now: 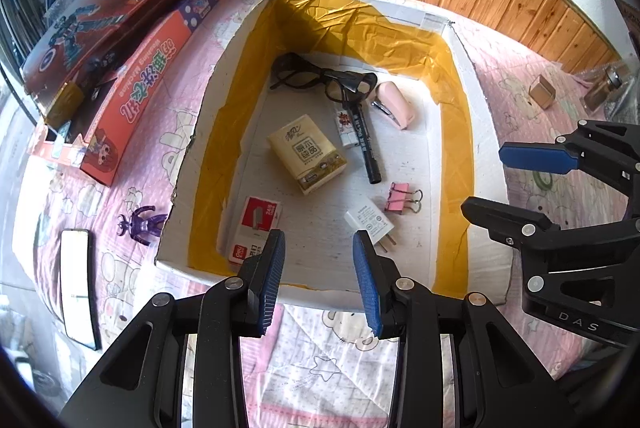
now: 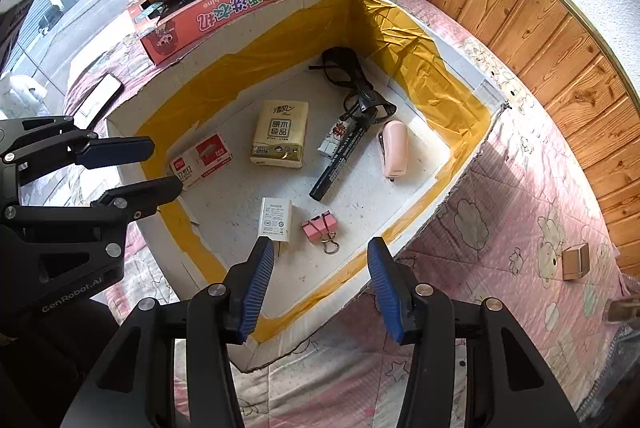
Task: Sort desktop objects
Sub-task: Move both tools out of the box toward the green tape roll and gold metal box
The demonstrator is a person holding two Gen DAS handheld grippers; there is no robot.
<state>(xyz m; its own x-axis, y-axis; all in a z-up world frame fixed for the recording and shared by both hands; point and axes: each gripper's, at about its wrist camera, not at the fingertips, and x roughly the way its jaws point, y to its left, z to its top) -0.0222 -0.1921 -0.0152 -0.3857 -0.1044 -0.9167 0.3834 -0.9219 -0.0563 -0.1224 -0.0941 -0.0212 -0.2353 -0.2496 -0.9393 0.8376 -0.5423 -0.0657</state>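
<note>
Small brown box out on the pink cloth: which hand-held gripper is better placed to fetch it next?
Probably right. The small brown box lies on the right hand-held gripper's side, jaws open and empty; the left hand-held gripper is farther across.

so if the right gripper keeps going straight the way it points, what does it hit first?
Probably the pink binder clip on the floor of the box. The right gripper points steeply down into the box with open, empty jaws, and the clip lies between them. The white charger sits just left. Depth is uncertain.
</note>
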